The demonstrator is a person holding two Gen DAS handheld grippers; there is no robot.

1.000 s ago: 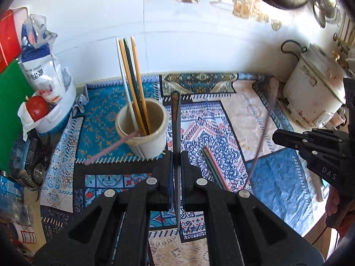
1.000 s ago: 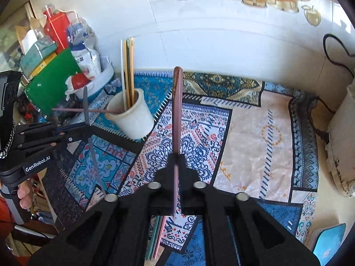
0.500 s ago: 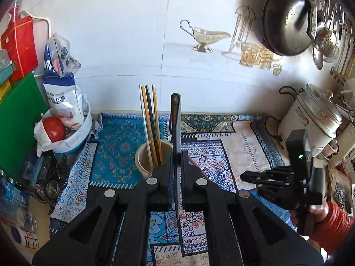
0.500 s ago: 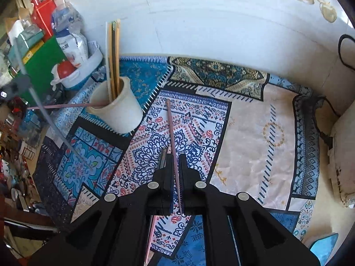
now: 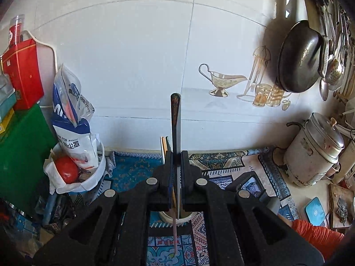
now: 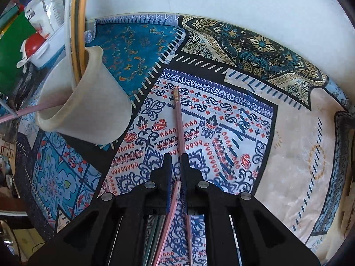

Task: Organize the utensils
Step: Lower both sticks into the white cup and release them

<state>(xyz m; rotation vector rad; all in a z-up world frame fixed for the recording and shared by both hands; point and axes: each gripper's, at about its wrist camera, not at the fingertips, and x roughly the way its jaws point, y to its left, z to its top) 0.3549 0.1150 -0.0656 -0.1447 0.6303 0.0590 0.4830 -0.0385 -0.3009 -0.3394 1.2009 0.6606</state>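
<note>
My left gripper (image 5: pixel 176 159) is shut on a dark chopstick (image 5: pixel 176 119) and holds it upright, its lower tip just over the cream cup (image 5: pixel 177 218), which the jaws mostly hide. Tops of chopsticks standing in the cup (image 5: pixel 164 143) show behind the jaws. A pink chopstick (image 5: pixel 175 236) pokes out below the cup. My right gripper (image 6: pixel 176 161) is low over the patterned mat (image 6: pixel 221 122), narrowly open around a pink chopstick (image 6: pixel 179 122) lying on it; a second pink chopstick (image 6: pixel 170 208) lies beneath. The cup (image 6: pixel 88 102) with tall chopsticks (image 6: pixel 77 22) stands left.
A white tub with a tomato (image 5: pixel 66 173) and a flour bag (image 5: pixel 71 119) sits at left by a green board (image 5: pixel 20 153). A rice cooker (image 5: pixel 315 153) stands at right, a wok (image 5: pixel 299 57) hangs above. The other gripper and an orange sleeve (image 5: pixel 315 237) are below right.
My left gripper has risen and tilted upright, bringing the dark chopstick over the cup. My right gripper has lowered to the mat and its pink chopstick now lies flat there between loosened jaws.
</note>
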